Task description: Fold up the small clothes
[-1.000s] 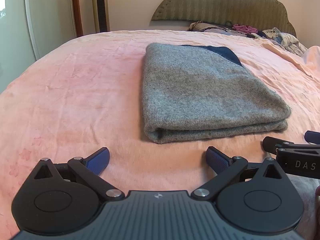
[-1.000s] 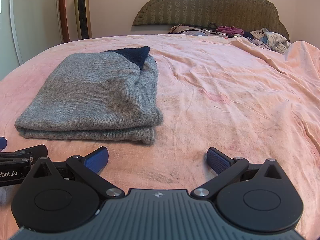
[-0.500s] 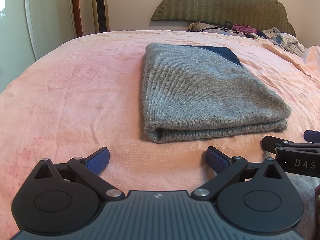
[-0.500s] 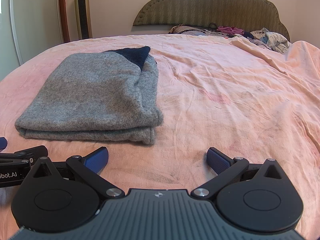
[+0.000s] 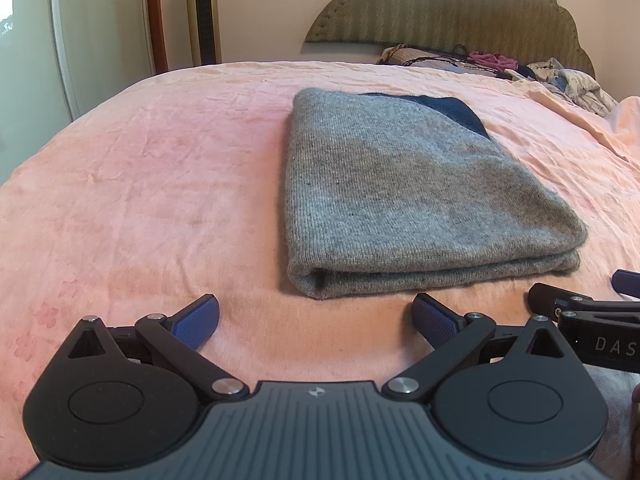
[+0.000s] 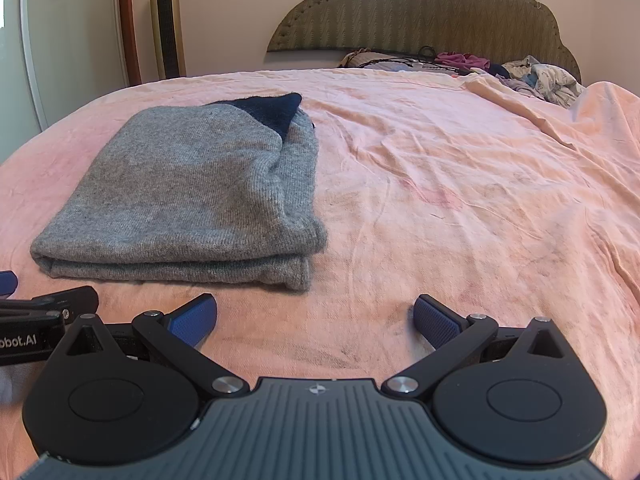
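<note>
A grey knit garment with a dark blue part at its far end lies folded in a flat rectangle on the pink bedsheet. It also shows in the right wrist view. My left gripper is open and empty, just short of the garment's near folded edge. My right gripper is open and empty, near the garment's right front corner. Each gripper shows at the edge of the other's view, the right one and the left one.
A pile of loose clothes lies at the head of the bed under the green headboard. A tower fan and a white wardrobe door stand at the far left. The sheet is rumpled at the right.
</note>
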Tool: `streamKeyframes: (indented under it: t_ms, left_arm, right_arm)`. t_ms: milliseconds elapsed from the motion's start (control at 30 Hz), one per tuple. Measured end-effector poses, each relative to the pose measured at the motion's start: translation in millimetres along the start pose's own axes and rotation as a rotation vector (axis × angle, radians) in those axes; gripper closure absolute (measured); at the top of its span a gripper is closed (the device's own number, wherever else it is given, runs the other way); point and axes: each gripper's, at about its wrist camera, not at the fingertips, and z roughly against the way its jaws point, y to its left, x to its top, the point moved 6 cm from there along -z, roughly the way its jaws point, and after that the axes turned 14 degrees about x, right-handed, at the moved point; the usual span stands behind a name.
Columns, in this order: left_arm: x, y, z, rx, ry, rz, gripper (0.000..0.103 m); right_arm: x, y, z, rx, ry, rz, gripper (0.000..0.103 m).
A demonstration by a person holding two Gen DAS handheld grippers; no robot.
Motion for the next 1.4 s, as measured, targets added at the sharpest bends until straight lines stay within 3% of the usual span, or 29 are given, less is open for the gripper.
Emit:
streamKeyframes:
  t_ms: [1400]
  left_arm:
    - [0.1, 4.4, -1.4, -0.012, -0.004, -0.002, 0.0]
  right_arm:
    - [0.1, 0.4, -1.4, 0.001, -0.001, 0.001, 0.0]
